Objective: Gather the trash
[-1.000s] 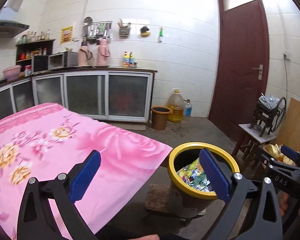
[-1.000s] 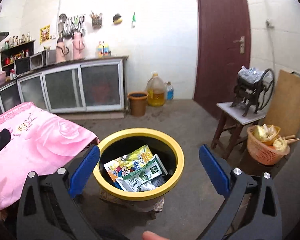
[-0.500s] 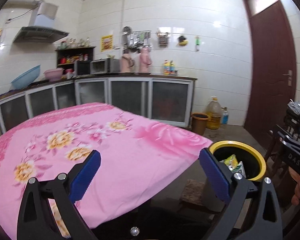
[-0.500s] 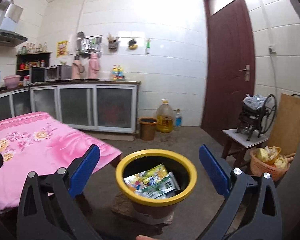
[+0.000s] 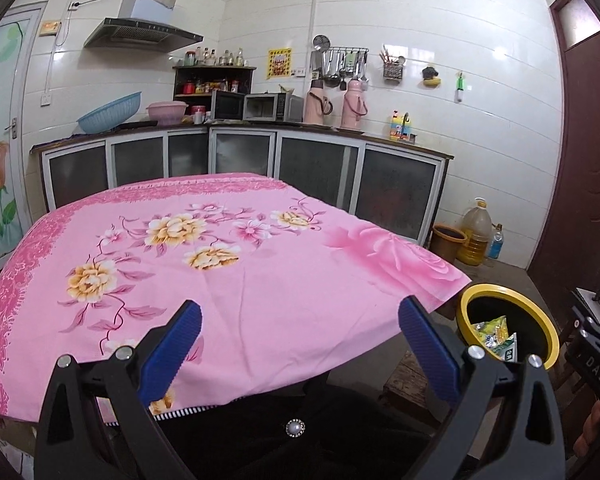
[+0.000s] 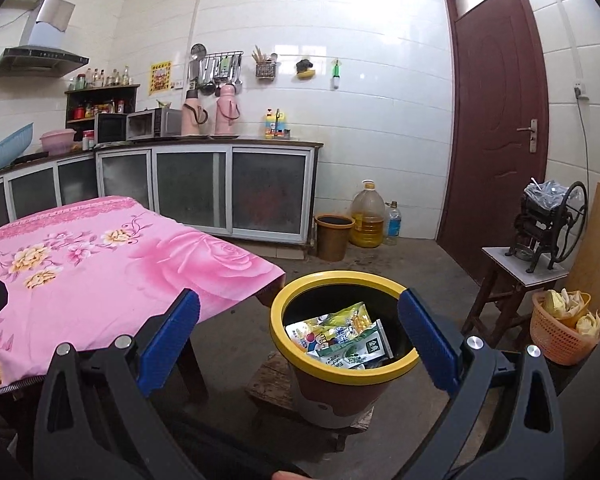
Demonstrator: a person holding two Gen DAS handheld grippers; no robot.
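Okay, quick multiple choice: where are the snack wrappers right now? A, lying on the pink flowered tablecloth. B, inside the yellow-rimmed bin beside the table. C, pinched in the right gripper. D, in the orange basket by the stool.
B: the snack wrappers lie inside the yellow-rimmed bin, while the right gripper is open and holds nothing, and no wrappers show on the pink flowered tablecloth.

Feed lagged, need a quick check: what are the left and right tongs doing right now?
Left tongs: open, holding nothing.
Right tongs: open, holding nothing.
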